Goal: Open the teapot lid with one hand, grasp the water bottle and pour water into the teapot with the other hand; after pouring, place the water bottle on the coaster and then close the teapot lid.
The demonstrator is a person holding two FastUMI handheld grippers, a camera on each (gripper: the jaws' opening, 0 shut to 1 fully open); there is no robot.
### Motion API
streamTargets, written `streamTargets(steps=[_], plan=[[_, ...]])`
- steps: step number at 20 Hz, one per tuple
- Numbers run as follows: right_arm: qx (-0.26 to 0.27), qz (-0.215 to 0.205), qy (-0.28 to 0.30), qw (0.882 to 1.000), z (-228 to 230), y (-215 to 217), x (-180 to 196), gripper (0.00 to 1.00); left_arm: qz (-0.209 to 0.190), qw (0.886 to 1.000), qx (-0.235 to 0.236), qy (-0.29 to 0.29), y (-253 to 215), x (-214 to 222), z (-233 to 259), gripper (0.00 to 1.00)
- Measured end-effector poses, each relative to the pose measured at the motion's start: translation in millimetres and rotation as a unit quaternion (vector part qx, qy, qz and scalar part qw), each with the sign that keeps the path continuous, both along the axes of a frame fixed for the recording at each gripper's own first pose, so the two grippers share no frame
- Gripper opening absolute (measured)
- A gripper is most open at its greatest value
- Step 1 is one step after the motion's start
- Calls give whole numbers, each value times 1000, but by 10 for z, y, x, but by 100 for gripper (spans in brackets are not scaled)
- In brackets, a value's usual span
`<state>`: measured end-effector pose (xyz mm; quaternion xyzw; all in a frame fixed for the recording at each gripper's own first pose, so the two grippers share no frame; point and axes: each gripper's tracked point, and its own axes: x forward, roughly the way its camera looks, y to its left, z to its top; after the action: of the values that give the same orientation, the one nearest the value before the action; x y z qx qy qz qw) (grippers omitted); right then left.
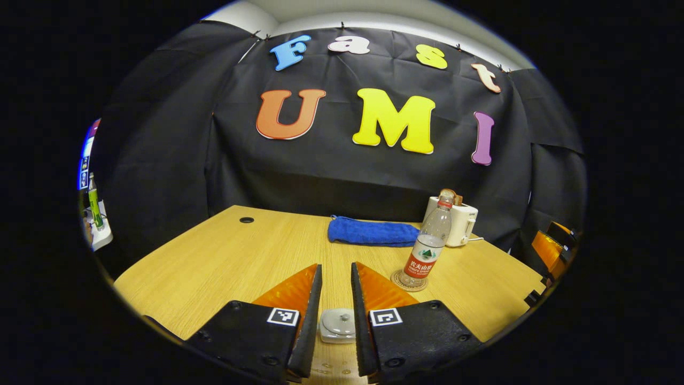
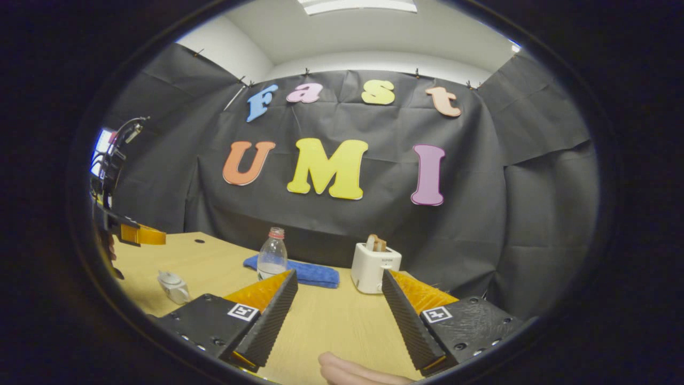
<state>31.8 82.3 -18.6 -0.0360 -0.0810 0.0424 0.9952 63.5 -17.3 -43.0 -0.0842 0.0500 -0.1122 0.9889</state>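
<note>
Two grippers are in play over a wooden table [image 1: 224,256]. In the left gripper view, we see the left gripper [image 1: 336,278] hanging above the near edge of the table with its fingers a narrow gap apart, pressing on nothing. Through that gap, below them, sits the white teapot [image 1: 337,324] with its lid [image 1: 340,320] on; a few water drops lie on the wood just nearer to us.

The water bottle [image 1: 430,243] stands upright on the round coaster [image 1: 409,282], toward the right side of the table, red cap on and little water left in it. Behind it, along the far edge, lies a folded blue towel [image 1: 371,232], and at the far right corner stands a white toaster [image 1: 459,223] with bread in its slots.

In the right gripper view, our right gripper [image 2: 337,299] has its fingers spread wide with nothing between them, held above the table. The teapot [image 2: 173,286] shows low at the left there, with the left gripper [image 2: 140,234] above it near the table's left edge. A person's finger [image 2: 352,371] shows at the bottom of that view.
</note>
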Motion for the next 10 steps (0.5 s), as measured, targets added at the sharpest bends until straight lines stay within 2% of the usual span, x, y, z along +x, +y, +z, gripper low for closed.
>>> streamTargets(steps=[1, 2, 4, 6, 8, 10], plan=[[3, -8, -3, 1000, 38, -27, -33, 95, -3, 1000, -3, -9, -2, -75, 90, 36], [6, -12, -8, 1000, 99, -31, -91, 95, -6, 1000, -4, -15, -16, -130, 162, 42], [9, -9, -14, 1000, 172, 28, -213, 92, 0, 999, 20, -33, 22, -224, 273, 69], [7, -12, -9, 1000, 200, 46, -305, 95, 25, 997, 46, -49, 96, -304, 387, 98], [2, -23, 3, 1000, 199, 14, -358, 95, 27, 997, 43, -51, 49, -413, 447, 100], [0, -30, 17, 999, 199, 0, -421, 95, 4, 998, 36, -51, -90, -537, 501, 100]])
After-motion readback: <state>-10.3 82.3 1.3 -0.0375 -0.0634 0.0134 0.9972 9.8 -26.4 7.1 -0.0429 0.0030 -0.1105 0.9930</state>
